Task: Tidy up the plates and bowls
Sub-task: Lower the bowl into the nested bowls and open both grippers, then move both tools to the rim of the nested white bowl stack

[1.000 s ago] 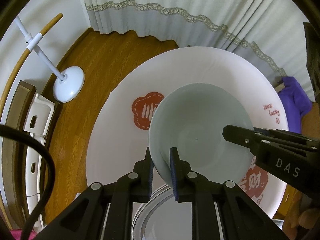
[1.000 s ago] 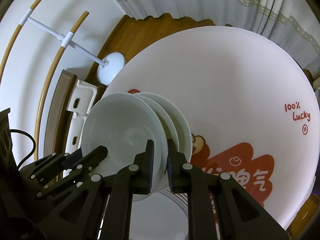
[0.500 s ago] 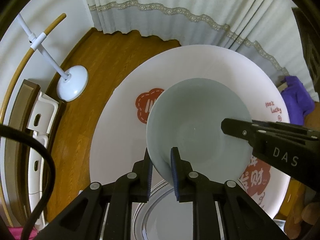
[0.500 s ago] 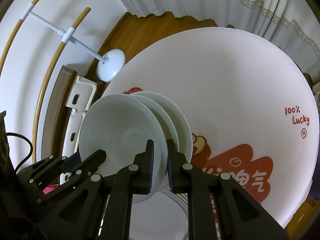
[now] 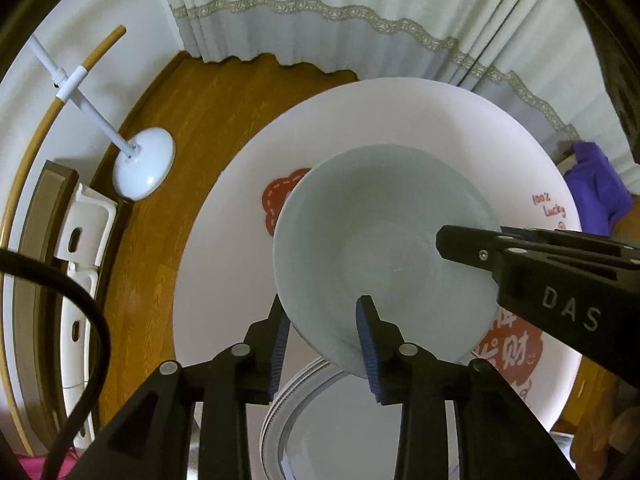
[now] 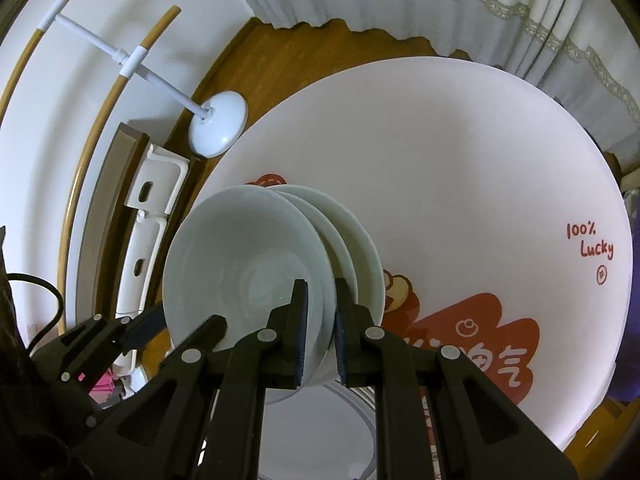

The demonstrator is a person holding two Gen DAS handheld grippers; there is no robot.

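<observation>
A nested stack of pale green bowls (image 5: 384, 248) (image 6: 248, 272) hangs tilted above the round white table (image 5: 236, 280) (image 6: 460, 168) with red prints. My right gripper (image 6: 320, 328) is shut on the stack's near rim; its fingers (image 5: 464, 242) reach in from the right in the left wrist view. My left gripper (image 5: 323, 344) straddles the top bowl's rim, its jaws opening, with the pads off the wall. It also shows at the bowls' left edge as the left gripper (image 6: 136, 326). A grey-rimmed plate (image 5: 288, 396) (image 6: 360, 404) lies below the bowls.
A white lamp foot (image 5: 144, 168) (image 6: 218, 124) stands on the wooden floor (image 5: 192, 120) left of the table. A white plastic frame (image 5: 86, 236) lies further left. Curtains (image 5: 360, 20) hang behind the table, and a purple cloth (image 5: 596, 184) sits at its right edge.
My left gripper's jaws have spread apart and let go of the bowl's rim. The right gripper stays shut on the stack, which has hardly shifted.
</observation>
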